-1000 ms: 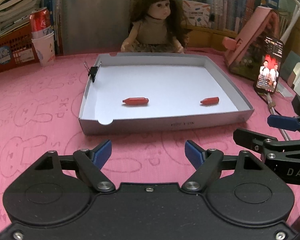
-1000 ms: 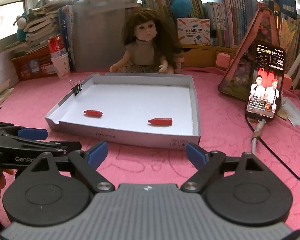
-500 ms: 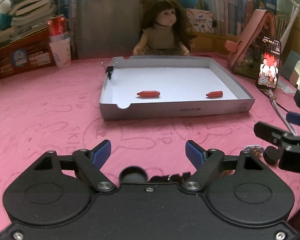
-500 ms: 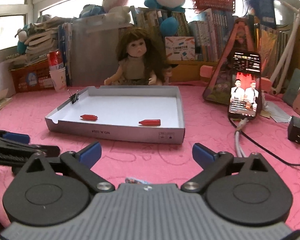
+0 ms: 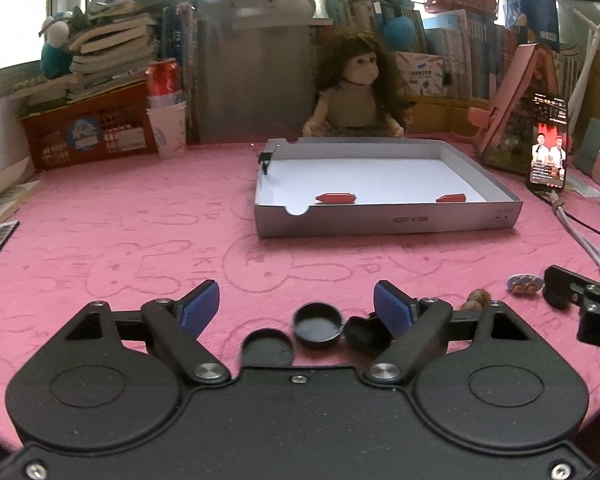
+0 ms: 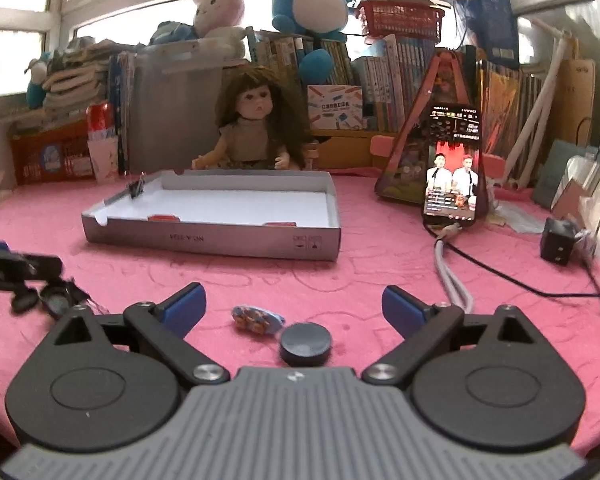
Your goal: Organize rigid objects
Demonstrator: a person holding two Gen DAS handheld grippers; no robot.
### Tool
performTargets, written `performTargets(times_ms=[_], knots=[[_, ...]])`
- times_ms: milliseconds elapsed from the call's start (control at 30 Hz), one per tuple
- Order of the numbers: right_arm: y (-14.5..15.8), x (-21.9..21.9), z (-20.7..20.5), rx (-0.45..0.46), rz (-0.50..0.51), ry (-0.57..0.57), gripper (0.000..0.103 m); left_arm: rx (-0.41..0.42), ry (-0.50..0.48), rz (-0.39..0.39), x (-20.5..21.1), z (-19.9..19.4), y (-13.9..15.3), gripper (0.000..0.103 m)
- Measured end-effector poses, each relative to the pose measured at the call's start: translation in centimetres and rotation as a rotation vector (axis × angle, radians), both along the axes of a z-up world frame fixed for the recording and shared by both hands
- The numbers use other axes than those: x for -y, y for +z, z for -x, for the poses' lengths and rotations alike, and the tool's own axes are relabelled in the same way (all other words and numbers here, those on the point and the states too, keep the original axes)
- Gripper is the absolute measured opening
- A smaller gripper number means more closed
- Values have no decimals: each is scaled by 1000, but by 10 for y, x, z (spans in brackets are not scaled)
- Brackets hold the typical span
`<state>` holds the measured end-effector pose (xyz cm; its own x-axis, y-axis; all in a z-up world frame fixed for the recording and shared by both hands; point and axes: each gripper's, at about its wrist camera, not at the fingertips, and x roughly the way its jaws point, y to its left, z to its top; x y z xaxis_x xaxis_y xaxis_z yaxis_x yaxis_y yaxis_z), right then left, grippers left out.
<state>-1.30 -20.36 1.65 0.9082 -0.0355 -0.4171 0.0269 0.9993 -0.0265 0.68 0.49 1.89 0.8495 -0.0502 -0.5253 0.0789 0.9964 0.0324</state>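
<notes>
Left gripper and right gripper, jaws wide, empty.

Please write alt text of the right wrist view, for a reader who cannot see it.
The right tongs stand open and empty over a pink tablecloth, with a black round cap and a small colourful oval badge lying between the fingers. Beyond lies a shallow grey cardboard tray; a doll sits behind it.

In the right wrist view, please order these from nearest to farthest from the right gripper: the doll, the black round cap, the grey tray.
1. black round cap, on the pink cloth between the open jaws of the right gripper.
2. grey tray, farther back, left of centre.
3. doll, seated behind the tray, before the books.
</notes>
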Motion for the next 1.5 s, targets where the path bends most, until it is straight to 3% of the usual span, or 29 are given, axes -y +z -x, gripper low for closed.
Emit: performTargets(times_ms=[533, 600, 867, 933, 1000, 1133, 1200, 1500], knots=[[-18, 13, 0, -61, 22, 11, 84, -18, 26, -31, -24, 17, -19, 65], [-20, 11, -3, -69, 33, 8, 78, -22, 29, -28, -25, 17, -21, 64], [-22, 7, -6, -71, 45, 13, 77, -47, 36, -18, -22, 11, -29, 63], [-23, 6, -7, -73, 54, 6, 70, -47, 38, -8, -22, 10, -30, 58], [-24, 5, -8, -74, 77, -15, 55, -47, 34, 4, -22, 10, -30, 51], [-24, 7, -8, -84, 53, -1, 46, -36, 25, -2, -19, 12, -30, 30], [-24, 6, -7, -88, 52, 9, 38, -37, 30, -5, -17, 12, -29, 30], [-12, 5, -10, -90, 25, 20, 37, -19, 56, 15, -22, 10, -15, 29]])
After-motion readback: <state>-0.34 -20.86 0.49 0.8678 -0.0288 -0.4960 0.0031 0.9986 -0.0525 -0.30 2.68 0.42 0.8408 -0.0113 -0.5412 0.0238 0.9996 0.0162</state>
